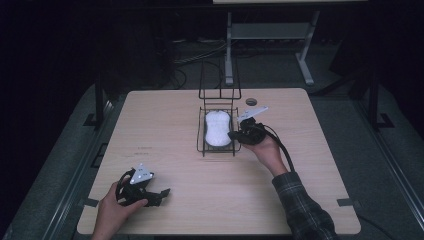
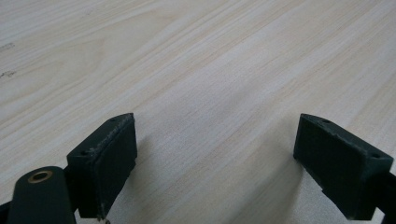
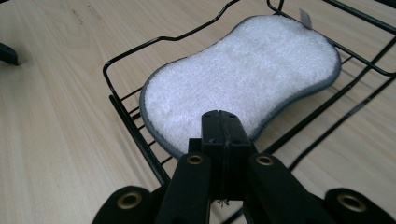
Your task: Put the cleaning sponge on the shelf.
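Dark floor surrounds a pale desk [image 1: 165, 200]. At frame centre a white sponge [image 1: 218, 128] lies in a wire rack [image 1: 201, 145], long axis running up the frame. Right fingers [image 1: 233, 135], pressed together and empty, sit just beside its lower right edge. Left fingers [image 1: 162, 194] stand wide, well apart at lower left.

The room was dark — light fell mainly on the wooden table [image 1: 165, 135]. Grey floor [image 1: 385, 165] surrounded it. Behind stood a white desk frame [image 1: 270, 35] with cables [image 1: 200, 52] beneath.
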